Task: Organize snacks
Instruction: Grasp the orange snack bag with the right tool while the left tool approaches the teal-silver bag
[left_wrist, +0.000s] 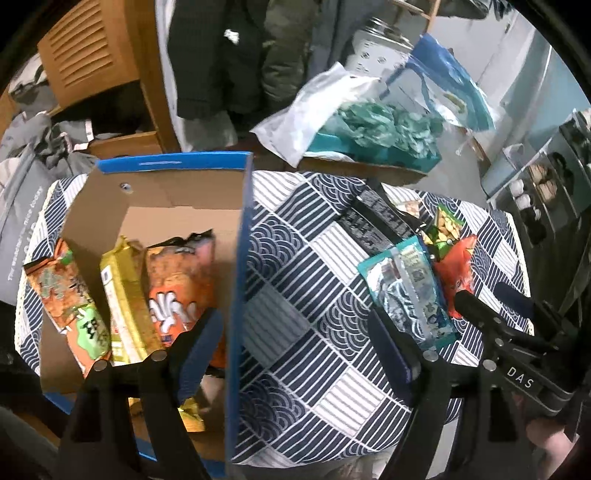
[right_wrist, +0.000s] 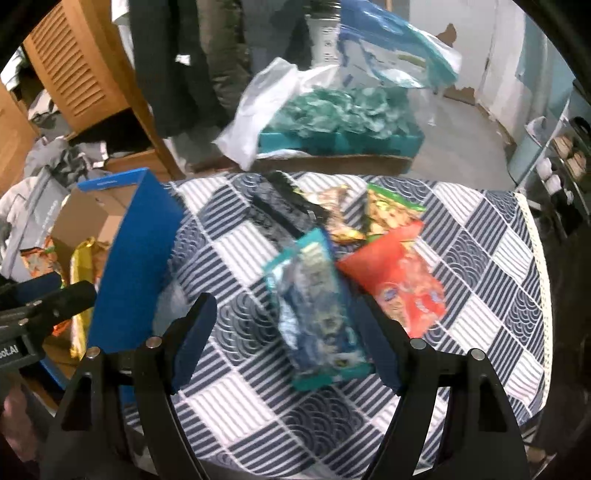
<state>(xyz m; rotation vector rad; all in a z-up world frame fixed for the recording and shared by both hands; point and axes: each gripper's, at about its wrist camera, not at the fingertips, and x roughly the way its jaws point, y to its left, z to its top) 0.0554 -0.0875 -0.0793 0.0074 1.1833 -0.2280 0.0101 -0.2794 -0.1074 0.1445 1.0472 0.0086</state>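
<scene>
An open cardboard box with blue outer walls stands on the left of the checked tablecloth. In it lie an orange-green pack, a gold pack and an orange pack. My left gripper is open and empty, straddling the box's right wall from above. A teal snack pack lies flat on the cloth. My right gripper is open around it, pads apart from it. Beside it lie a red pack, a green nut pack and a black pack.
Behind the table sits a teal box of crumpled tissue with a white plastic bag and a blue zip bag. A wooden louvred cabinet and hanging dark coats stand at the back left. Shelves are at the right.
</scene>
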